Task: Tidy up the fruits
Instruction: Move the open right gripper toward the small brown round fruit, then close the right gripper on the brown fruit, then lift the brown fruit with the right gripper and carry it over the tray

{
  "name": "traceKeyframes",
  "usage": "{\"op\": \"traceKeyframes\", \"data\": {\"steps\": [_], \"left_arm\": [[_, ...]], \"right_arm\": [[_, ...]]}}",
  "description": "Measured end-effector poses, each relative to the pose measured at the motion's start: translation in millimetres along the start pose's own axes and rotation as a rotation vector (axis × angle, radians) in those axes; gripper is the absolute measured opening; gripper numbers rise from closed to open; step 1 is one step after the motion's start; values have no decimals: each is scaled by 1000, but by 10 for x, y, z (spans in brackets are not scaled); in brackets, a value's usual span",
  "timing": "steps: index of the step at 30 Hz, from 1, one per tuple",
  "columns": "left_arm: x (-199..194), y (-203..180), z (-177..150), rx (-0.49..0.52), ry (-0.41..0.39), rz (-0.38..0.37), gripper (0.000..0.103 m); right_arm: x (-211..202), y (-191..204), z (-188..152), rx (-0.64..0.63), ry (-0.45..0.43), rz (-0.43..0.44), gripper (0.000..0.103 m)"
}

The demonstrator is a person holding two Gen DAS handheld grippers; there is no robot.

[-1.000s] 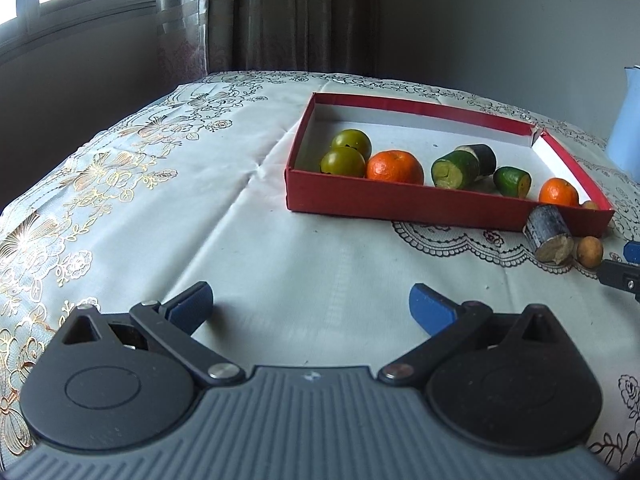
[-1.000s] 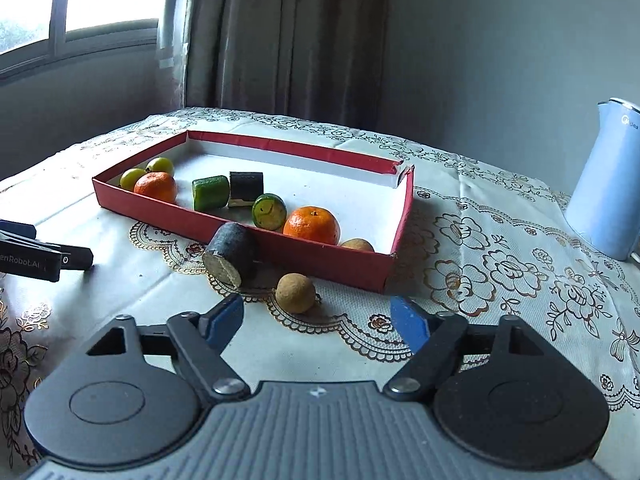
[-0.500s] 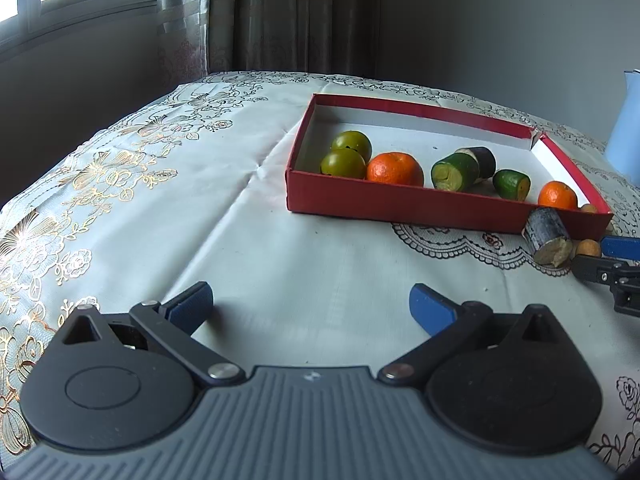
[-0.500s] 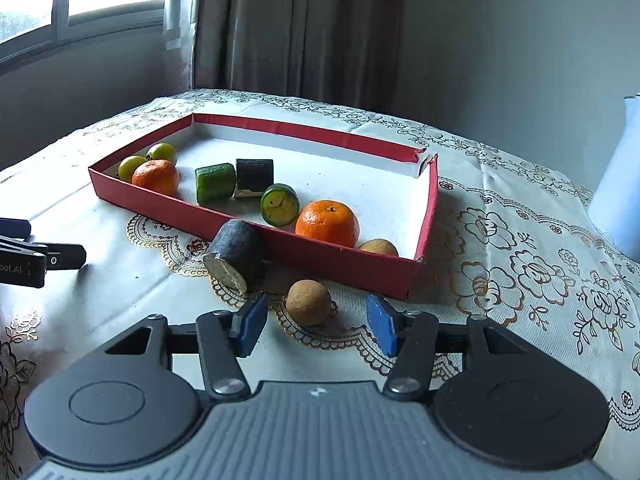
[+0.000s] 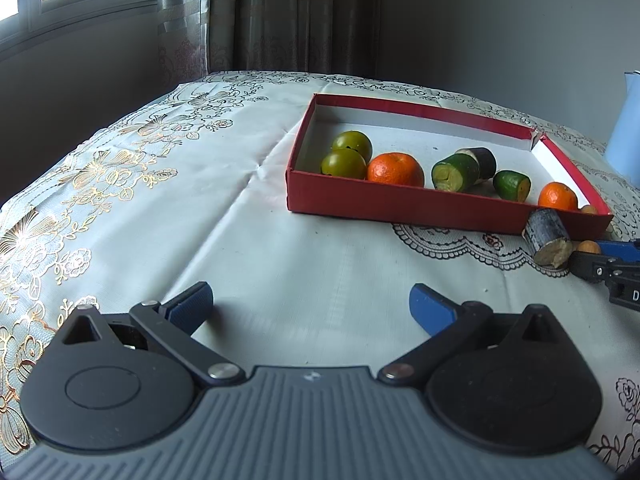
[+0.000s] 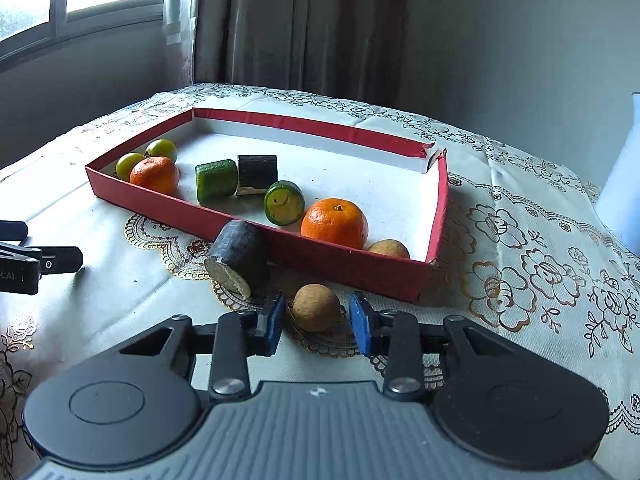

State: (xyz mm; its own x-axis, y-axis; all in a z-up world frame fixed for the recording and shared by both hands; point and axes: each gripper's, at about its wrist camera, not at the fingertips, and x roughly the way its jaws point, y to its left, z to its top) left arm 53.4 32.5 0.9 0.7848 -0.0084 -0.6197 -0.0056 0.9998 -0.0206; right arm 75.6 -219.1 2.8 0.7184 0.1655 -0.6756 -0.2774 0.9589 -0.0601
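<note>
A small brown round fruit lies on the tablecloth just in front of the red box. My right gripper straddles it and its jaws are closing: the left pad is about at the skin, while a thin gap shows on the right. Beside it a dark cane piece leans against the box wall. The box holds two oranges, two green round fruits, green and dark cut pieces, and another brown fruit. My left gripper hovers open over bare cloth, nothing between its fingers.
A pale blue kettle stands at the right edge of the table. Behind the table are a curtain and a window. Bare cloth stretches left of the box. The left gripper's fingertips show at the left of the right wrist view.
My right gripper has moved forward and down to the brown fruit, and its jaws have narrowed around it. The left gripper has stayed where it was.
</note>
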Motion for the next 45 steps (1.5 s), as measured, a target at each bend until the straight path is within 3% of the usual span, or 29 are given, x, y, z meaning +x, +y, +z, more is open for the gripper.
{"op": "traceKeyframes", "data": {"steps": [3, 16, 45], "left_arm": [[1, 1, -1, 0, 0, 0, 103], [4, 3, -2, -1, 1, 0, 103], [22, -11, -7, 5, 6, 21, 103]], "right_arm": [[2, 26, 0, -5, -4, -4, 27], [-16, 33, -11, 35, -7, -24, 26], [-445, -54, 52, 127, -175, -54, 26]]}}
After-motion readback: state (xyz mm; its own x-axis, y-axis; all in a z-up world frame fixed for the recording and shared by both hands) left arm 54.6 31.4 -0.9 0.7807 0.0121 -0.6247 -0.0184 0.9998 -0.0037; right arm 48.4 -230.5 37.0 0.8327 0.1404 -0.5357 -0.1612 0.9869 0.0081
